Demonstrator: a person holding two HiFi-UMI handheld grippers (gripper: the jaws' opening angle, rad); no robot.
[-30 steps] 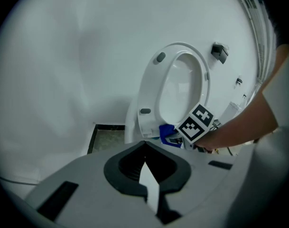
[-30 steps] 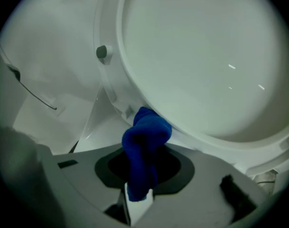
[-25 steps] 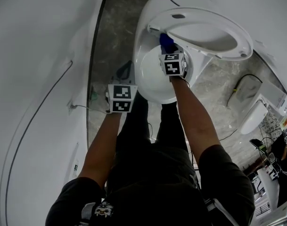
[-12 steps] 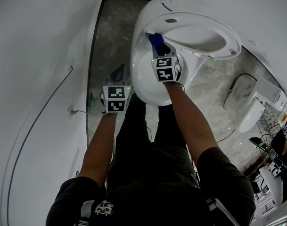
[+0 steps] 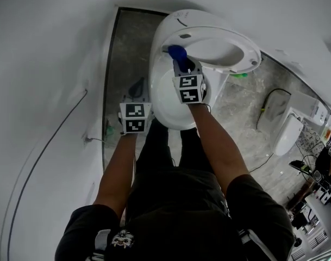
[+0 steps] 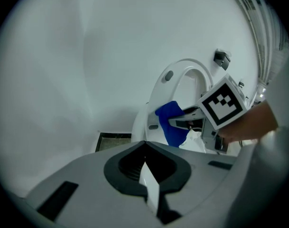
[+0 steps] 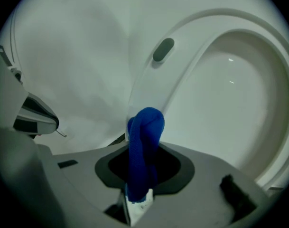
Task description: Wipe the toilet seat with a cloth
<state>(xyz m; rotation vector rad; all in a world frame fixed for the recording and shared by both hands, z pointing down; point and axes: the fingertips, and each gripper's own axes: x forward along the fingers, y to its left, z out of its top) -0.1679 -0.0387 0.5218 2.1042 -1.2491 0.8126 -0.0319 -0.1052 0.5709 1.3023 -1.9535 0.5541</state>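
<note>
**Desk:** Entry one, head view. What do I log?

**Operator:** Toilet seat [image 5: 247, 56]: tipped up, underside towards me. Right gripper [image 5: 179, 65]: reached in under the seat's near-left edge, clamped on the blue cloth [image 5: 176, 51]. The cloth's free end sits at that edge, close to the seat's hinge end. Left gripper [image 5: 134, 103]: well apart from the seat, low and to its left. I judge that I have parked it there so it does not get in the way of the wiping.

**Desk:** Entry two, left gripper view?

**Operator:** Jaws pressed together, nothing between them. The cloth shows beyond, hanging against the seat's lower left side.

**Desk:** Entry three, right gripper view?

**Operator:** Jaws clenched on the cloth's lower part. The rest is bunched into a rounded wad that stands up past the tips. The wad meets the seat's rim just below the oval bumper [image 7: 163, 49]. I think bunching it gives a firm pad to press with.

**Desk:** Task status?

**Operator:** I judge the wiping to be under way on the seat's underside rim.
</note>
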